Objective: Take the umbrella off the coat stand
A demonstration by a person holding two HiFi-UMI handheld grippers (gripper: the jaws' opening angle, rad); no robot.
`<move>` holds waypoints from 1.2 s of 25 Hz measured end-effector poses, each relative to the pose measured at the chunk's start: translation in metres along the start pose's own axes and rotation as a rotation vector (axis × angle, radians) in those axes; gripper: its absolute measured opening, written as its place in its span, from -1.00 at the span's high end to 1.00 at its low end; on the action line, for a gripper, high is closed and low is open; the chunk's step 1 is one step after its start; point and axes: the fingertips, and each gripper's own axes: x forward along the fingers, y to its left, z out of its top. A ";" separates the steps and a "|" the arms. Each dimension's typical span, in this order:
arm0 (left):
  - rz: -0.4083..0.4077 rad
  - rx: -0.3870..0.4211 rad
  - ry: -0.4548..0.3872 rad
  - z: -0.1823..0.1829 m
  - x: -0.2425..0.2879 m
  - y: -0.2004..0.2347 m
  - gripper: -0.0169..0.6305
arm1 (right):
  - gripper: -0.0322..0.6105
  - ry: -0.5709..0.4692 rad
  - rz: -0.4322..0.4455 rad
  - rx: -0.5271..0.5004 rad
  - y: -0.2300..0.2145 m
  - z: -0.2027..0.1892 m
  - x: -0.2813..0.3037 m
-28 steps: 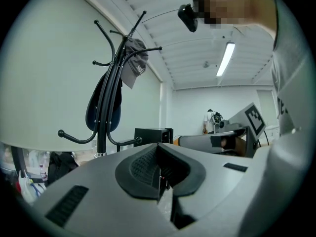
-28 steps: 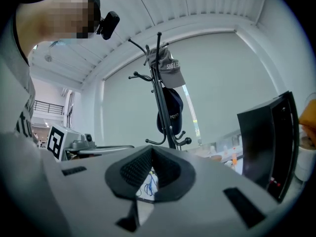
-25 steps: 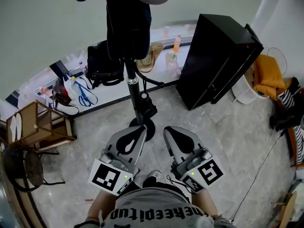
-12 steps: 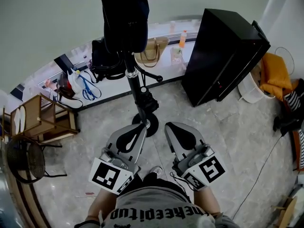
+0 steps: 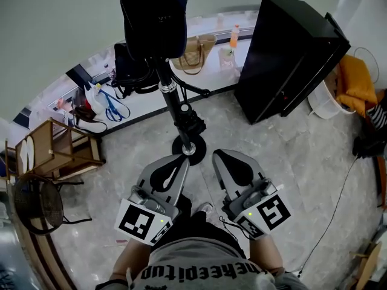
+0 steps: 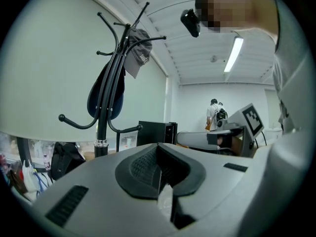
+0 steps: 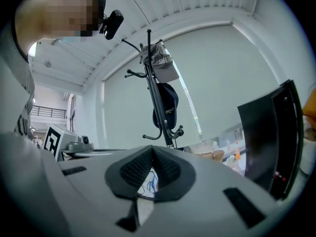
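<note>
Now closer: over the past second the coat stand (image 5: pixel 175 104) has slid toward the person in the head view. Its round base (image 5: pixel 188 145) now lies just ahead of the left gripper (image 5: pixel 181 161) and right gripper (image 5: pixel 219 156), and its top has climbed to the frame's upper edge. Both grippers have stayed side by side and level, jaws pressed together on nothing. That suggests an approach under way, with the reach not yet begun. The likely umbrella, a soft dark-navy bundle (image 5: pixel 151 17) with white lettering, hangs high against the slim black metal pole. Above it a grey cap (image 6: pixel 138 53) sits among curved, ball-tipped hooks (image 6: pixel 74 122). The pads (image 6: pixel 143 167) are ribbed black rubber in smooth grey shells, and the floor (image 5: pixel 302 156) is pale veined stone.
</note>
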 end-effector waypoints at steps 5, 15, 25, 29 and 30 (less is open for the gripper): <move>-0.013 0.000 0.000 -0.002 0.008 0.014 0.90 | 0.87 0.023 -0.037 -0.025 -0.009 -0.006 0.010; -0.050 0.017 0.033 -0.014 0.019 0.032 0.90 | 0.87 0.044 -0.099 -0.026 -0.022 -0.019 0.028; -0.082 -0.005 0.063 -0.035 0.030 0.040 0.90 | 0.87 0.051 -0.122 0.010 -0.024 -0.035 0.038; -0.107 -0.017 0.076 -0.043 0.038 0.042 0.90 | 0.87 0.080 -0.149 0.000 -0.031 -0.043 0.035; -0.111 -0.013 0.076 -0.044 0.040 0.042 0.90 | 0.87 0.082 -0.154 0.001 -0.032 -0.043 0.035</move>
